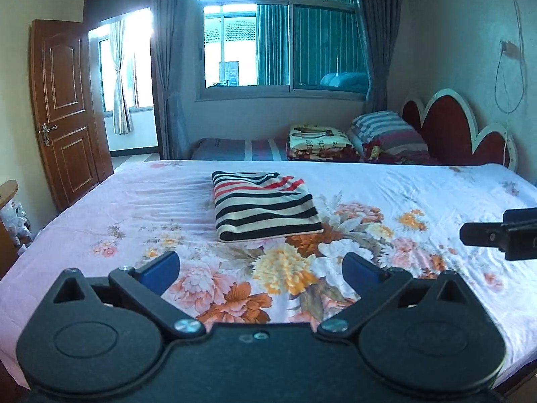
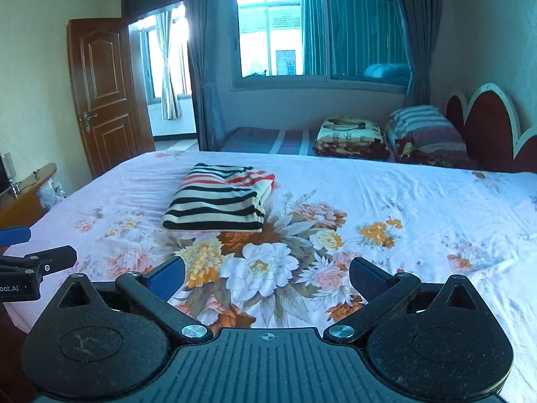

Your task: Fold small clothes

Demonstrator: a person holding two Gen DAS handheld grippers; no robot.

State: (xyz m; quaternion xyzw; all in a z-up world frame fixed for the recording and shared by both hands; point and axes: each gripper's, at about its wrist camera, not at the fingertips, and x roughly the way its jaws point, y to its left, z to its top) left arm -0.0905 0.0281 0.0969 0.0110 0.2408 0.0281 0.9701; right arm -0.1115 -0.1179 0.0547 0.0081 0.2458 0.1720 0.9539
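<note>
A folded striped garment point(image 1: 265, 206), cream with black and red bands, lies flat on the floral bed sheet point(image 1: 117, 208). My left gripper point(image 1: 261, 268) hangs well back from it, over the near part of the bed, open with nothing between its blue pads. In the right wrist view the same garment point(image 2: 220, 198) lies ahead and to the left. My right gripper point(image 2: 268, 273) is also open and empty, held back over the flower print. Each gripper shows at the edge of the other's view: the right gripper point(image 1: 500, 233) and the left gripper point(image 2: 37, 262).
Folded blankets point(image 1: 319, 141) and a striped pillow point(image 1: 386, 131) lie on a second bed by the red headboard point(image 1: 449, 127). An open wooden door point(image 1: 67, 114) stands at the left, a window with curtains behind. A wooden desk point(image 2: 27, 191) sits left of the bed.
</note>
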